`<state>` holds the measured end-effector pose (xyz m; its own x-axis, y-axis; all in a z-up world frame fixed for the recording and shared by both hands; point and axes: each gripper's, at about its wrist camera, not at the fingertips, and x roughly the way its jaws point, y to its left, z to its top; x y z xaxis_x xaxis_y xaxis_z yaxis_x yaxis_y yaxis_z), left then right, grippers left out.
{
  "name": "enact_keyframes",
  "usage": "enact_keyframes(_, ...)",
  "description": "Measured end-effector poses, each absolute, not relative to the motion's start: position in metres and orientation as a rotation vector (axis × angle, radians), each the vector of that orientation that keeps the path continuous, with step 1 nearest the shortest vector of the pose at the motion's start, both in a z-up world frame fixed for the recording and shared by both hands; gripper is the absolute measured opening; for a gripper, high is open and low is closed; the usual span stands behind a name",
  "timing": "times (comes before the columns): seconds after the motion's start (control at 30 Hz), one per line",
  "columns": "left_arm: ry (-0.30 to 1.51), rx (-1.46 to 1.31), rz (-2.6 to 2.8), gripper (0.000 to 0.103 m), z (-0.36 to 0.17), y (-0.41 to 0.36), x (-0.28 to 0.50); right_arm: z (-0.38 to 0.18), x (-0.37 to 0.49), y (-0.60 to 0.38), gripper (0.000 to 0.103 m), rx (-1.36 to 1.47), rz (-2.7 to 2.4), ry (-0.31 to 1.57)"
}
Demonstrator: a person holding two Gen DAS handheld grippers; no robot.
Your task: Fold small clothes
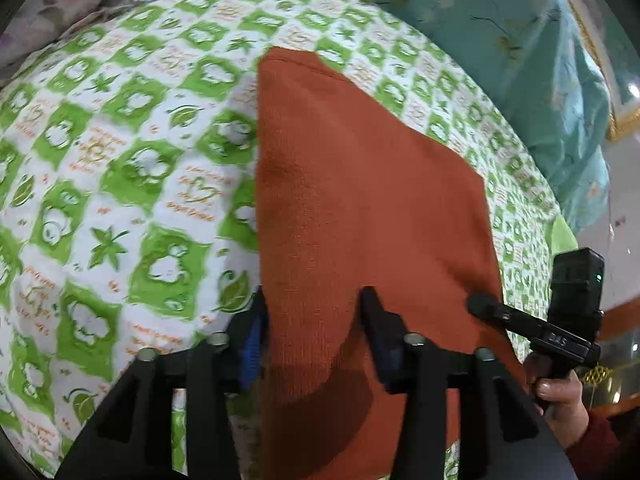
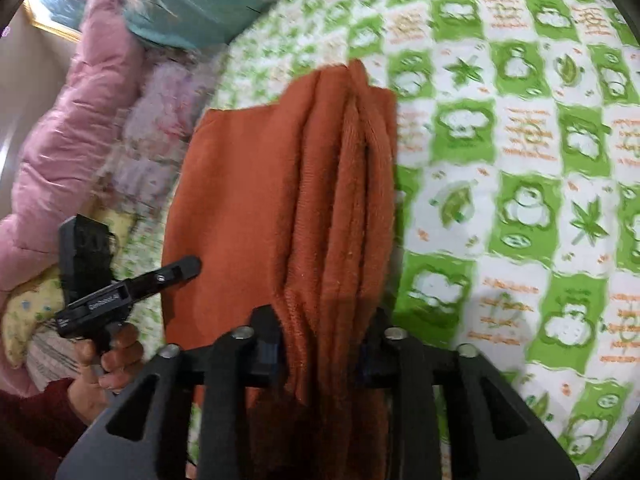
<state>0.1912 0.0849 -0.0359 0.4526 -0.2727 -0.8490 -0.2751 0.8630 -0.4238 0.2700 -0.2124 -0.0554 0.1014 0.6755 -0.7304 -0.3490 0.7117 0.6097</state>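
Rust cloth [image 1: 360,200] matt, probably knit; bedsheet [image 1: 120,160] printed cotton.

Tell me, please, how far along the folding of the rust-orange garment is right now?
Done: the rust-orange garment already lies in several stacked layers along one edge. In hand: the right tongs have those bunched layers between them, the left tongs straddle another edge, and both hold it above the green-patterned sheet. Left: laying it down flat and finishing the fold.
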Motion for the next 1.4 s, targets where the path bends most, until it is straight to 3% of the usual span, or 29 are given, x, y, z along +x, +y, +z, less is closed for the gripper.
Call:
enact_keyframes(0.1, 1.125, -0.568, 0.052, 0.059, -0.028, 0.100, 0.185, -0.040, 0.273, -0.222, 0.049, 0.278, 0.717, 1.228)
enact_keyframes(0.33, 1.120, -0.477, 0.082, 0.059, -0.006, 0.097, 0.173, -0.001, 0.278, -0.220, 0.048, 0.221, 0.678, 1.082)
enact_keyframes(0.47, 1.138, -0.455, 0.098, 0.059, -0.013, 0.090, 0.173, -0.016, 0.291, -0.198, 0.029, 0.212, 0.695, 1.139)
enact_keyframes(0.7, 1.156, -0.434, 0.086, 0.058, -0.018, 0.081, 0.182, -0.056, 0.315, -0.212, 0.028, 0.437, 0.656, 1.256)
enact_keyframes(0.73, 1.164, -0.427, 0.083, 0.057, -0.019, 0.078, 0.184, -0.058, 0.318, -0.213, 0.025, 0.450, 0.661, 1.258)
enact_keyframes(0.77, 1.168, -0.419, 0.083, 0.057, -0.019, 0.076, 0.185, -0.054, 0.319, -0.211, 0.010, 0.430, 0.673, 1.251)
enact_keyframes(0.93, 1.191, -0.366, 0.089, 0.056, -0.021, 0.065, 0.191, 0.000, 0.321, -0.200, 0.010, 0.335, 0.740, 1.084)
enact_keyframes(1.13, 1.211, -0.345, 0.088, 0.056, -0.031, 0.057, 0.192, -0.058, 0.334, -0.206, 0.010, 0.314, 0.655, 1.252)
enact_keyframes(1.23, 1.208, -0.328, 0.075, 0.056, -0.027, 0.057, 0.183, -0.046, 0.327, -0.217, 0.016, 0.380, 0.640, 1.228)
enact_keyframes(1.4, 1.211, -0.351, 0.045, 0.056, -0.019, 0.064, 0.150, -0.020, 0.294, -0.243, 0.016, 0.371, 0.645, 1.176)
